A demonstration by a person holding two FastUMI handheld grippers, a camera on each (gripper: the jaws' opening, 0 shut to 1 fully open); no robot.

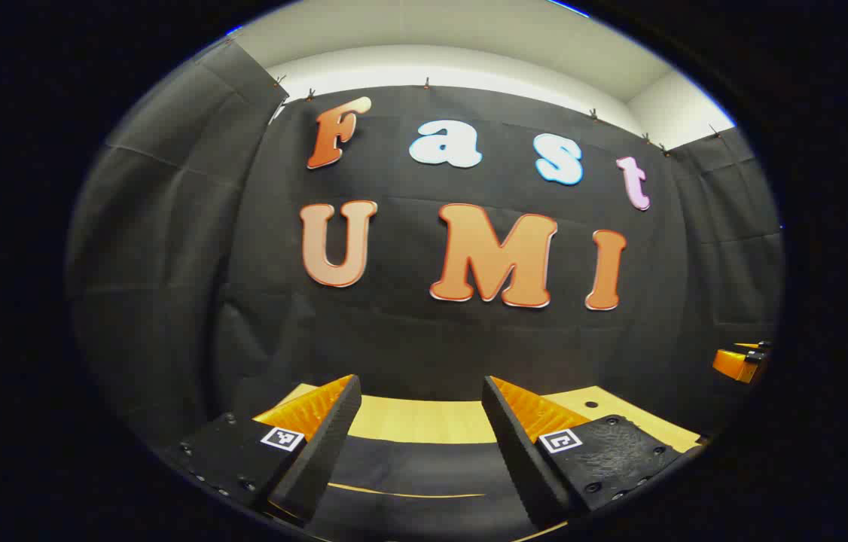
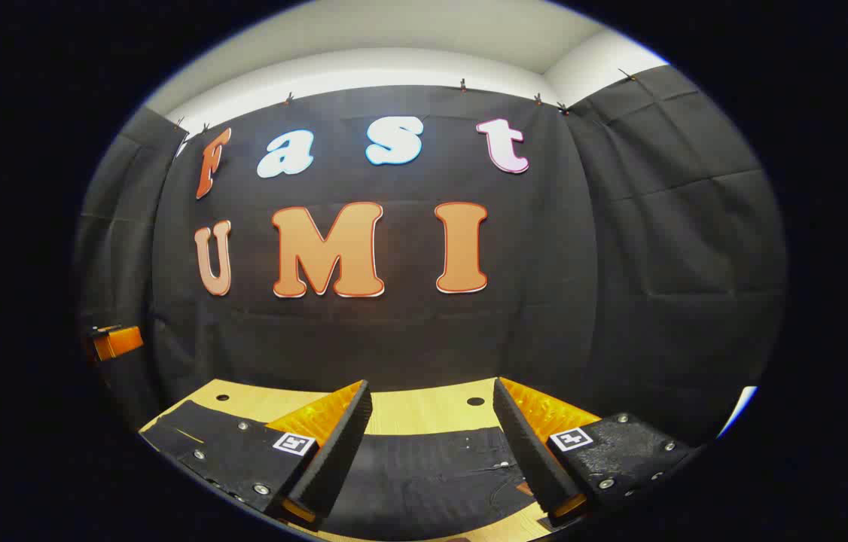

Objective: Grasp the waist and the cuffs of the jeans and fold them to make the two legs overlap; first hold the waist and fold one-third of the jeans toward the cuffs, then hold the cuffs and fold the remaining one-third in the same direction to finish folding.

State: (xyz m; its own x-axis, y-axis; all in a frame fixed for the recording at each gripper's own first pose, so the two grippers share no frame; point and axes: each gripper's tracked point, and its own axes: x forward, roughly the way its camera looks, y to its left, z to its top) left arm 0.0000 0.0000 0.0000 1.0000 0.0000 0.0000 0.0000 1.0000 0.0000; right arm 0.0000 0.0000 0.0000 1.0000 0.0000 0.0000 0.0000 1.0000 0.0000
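Dark jeans (image 1: 409, 470) lie flat on the light wooden table (image 1: 424, 418) under my left gripper (image 1: 420, 381), which hovers above them, open, with nothing between its fingers. A pale stitch line crosses the cloth here. In the right gripper view the jeans (image 2: 431, 467) show rivets and a pocket seam, so this looks like the waist end. My right gripper (image 2: 431, 384) is open above that part and holds nothing. Part of the right gripper (image 1: 740, 361) shows at the far right edge of the left view, and part of the left gripper (image 2: 115, 342) at the far left of the right view.
The table (image 2: 424, 406) ends at the black cloth wall right behind the jeans. Small round holes (image 2: 475, 401) sit in the tabletop near its back edge. A strip of bare wood runs between the jeans and the wall.
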